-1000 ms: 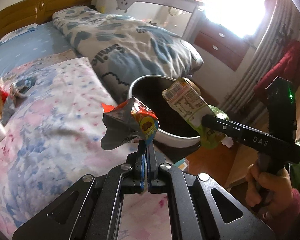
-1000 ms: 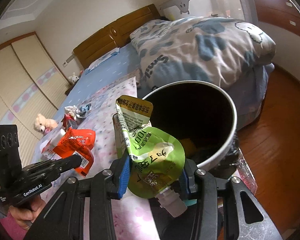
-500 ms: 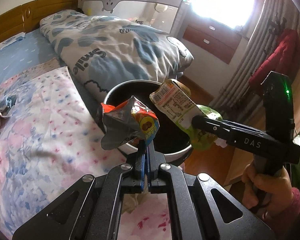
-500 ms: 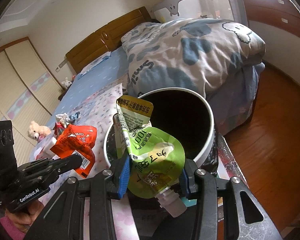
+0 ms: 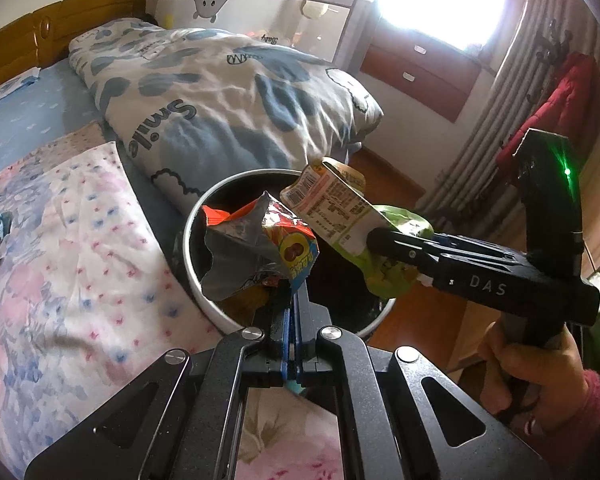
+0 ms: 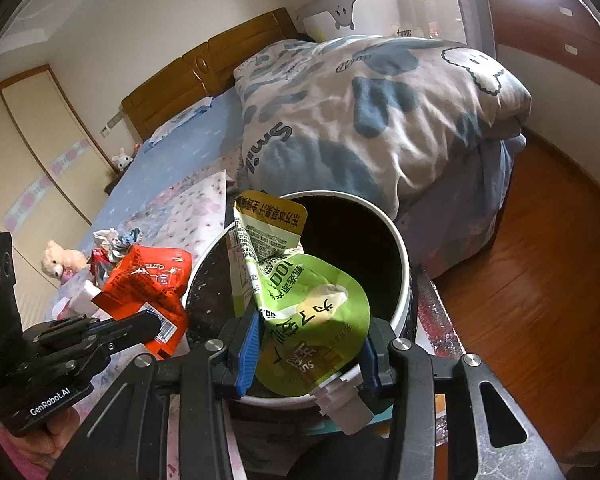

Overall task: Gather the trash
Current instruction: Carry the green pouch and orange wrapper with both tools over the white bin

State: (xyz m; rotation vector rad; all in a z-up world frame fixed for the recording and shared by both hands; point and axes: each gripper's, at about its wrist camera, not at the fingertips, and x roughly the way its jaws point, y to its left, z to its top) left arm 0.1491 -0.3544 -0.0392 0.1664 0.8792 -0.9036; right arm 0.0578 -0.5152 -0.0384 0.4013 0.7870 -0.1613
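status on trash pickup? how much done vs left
Done: some trash already lies at the bottom of the bin. In hand: left gripper is shut on a red snack wrapper and right gripper on a green drink pouch, both held over the bin's opening, not yet dropped. Left: crumpled wrappers lie on the bed.

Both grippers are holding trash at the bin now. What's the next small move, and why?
Probably open both. The left gripper pinches the red wrapper and the right gripper the green pouch, both over the bin mouth, so they should drop in.
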